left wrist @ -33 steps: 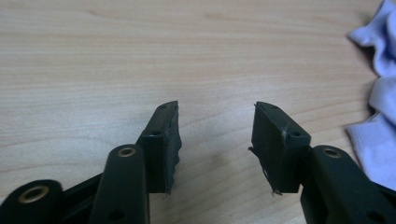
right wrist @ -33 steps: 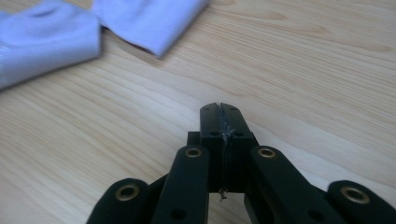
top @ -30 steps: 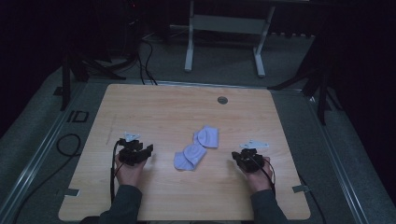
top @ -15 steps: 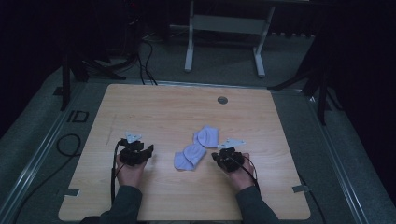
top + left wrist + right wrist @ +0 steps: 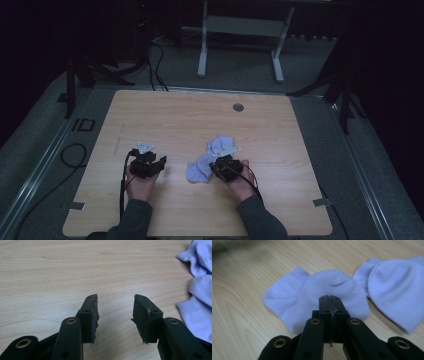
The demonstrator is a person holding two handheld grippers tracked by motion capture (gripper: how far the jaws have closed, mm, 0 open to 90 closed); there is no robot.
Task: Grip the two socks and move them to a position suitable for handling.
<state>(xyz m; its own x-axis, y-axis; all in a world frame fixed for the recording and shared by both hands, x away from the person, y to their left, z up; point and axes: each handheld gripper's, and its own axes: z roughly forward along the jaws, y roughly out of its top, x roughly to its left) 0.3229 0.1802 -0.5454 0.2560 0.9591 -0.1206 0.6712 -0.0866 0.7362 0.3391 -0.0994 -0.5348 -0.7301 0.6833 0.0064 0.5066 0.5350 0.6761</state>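
Observation:
Two pale lavender socks lie near the middle of the wooden table [image 5: 165, 120]: the near sock [image 5: 198, 171] [image 5: 294, 295] and the far sock [image 5: 220, 146] [image 5: 397, 277], edges touching. My right gripper [image 5: 218, 167] [image 5: 329, 298] is shut with nothing between its jaws, tips just above the near sock's right side. My left gripper [image 5: 159, 164] [image 5: 115, 305] stands open over bare wood, to the left of the socks, gripping nothing. In the left gripper view the socks [image 5: 200, 290] show at the right edge.
A round cable hole [image 5: 238, 107] sits at the table's far middle. Tape marks [image 5: 320, 202] lie near the front corners. A metal stand [image 5: 240, 30] and cables [image 5: 155, 60] are on the floor beyond the table.
My right hand has slid left from the table's right side to the near sock, jaws staying shut. The left hand has kept still.

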